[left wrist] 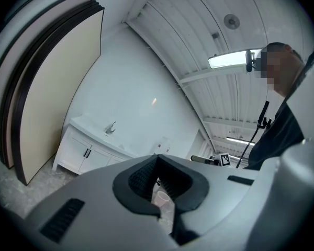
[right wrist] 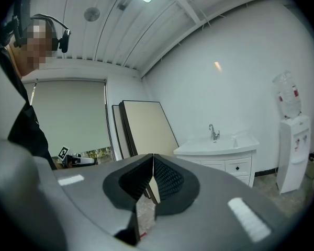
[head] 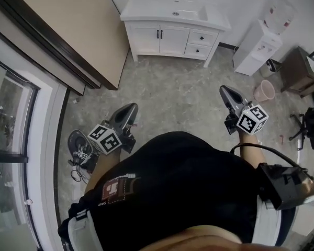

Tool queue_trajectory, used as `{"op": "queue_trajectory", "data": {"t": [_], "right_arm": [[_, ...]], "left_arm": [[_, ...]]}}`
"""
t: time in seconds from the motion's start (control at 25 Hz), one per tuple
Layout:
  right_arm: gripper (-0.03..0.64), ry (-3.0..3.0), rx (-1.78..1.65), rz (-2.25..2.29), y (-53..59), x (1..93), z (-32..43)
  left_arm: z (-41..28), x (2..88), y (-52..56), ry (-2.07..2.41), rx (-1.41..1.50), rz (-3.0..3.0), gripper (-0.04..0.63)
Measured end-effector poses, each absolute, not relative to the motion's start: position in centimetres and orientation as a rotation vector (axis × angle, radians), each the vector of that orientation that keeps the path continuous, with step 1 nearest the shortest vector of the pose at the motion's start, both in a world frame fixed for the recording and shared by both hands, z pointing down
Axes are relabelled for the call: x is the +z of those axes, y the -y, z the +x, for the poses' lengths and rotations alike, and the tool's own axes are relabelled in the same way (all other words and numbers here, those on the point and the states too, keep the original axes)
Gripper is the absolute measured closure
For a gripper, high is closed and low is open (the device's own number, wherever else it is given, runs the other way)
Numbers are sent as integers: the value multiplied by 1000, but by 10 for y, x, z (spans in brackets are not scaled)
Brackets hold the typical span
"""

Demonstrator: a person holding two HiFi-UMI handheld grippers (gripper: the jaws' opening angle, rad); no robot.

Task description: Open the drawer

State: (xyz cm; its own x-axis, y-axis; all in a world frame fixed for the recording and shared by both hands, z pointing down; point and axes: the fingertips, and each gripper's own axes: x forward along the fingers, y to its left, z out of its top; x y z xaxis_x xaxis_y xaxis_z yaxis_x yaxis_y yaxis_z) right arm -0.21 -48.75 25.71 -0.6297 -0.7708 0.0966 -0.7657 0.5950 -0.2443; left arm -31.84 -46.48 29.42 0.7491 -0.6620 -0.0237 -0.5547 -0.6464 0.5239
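Facing the boxy white vanity (head: 172, 35), left gripper (left wrist: 157, 157) and right gripper (right wrist: 153, 157) show ribbed jaws clenched empty.

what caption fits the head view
Left tongs and right tongs, both shut and empty, face a white vanity with its drawers closed.

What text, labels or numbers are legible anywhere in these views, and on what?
Nothing reads clearly in any view.
Shirt print: red-and-white patch with a small white line below it, too blurred to read.
Water bottle label: red, too small to read.
Marker cubes: black-and-white square patterns only, no letters or numbers.
Small square marker in the background: pattern only, no text.
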Motion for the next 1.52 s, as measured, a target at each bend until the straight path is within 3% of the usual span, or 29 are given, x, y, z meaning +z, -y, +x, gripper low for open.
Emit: {"op": "queue_trajectory", "data": {"t": [0.52, 1.0, 1.24, 1.52], "right_arm": [[612, -2831, -460, -1081, 680, 275, 37], [612, -2828, -433, -1040, 835, 270, 145], [612, -2810, -464, -1131, 876, 282, 162], [612, -2806, -448, -1280, 930, 284, 125]], "left_arm": [[-272, 287, 601, 1145, -300, 2405, 597], [-137, 275, 748, 1089, -207, 2438, 597], [-132, 288, 804, 1034, -190, 2426, 597], [-166, 309, 891, 894, -223, 2439, 597]]}}
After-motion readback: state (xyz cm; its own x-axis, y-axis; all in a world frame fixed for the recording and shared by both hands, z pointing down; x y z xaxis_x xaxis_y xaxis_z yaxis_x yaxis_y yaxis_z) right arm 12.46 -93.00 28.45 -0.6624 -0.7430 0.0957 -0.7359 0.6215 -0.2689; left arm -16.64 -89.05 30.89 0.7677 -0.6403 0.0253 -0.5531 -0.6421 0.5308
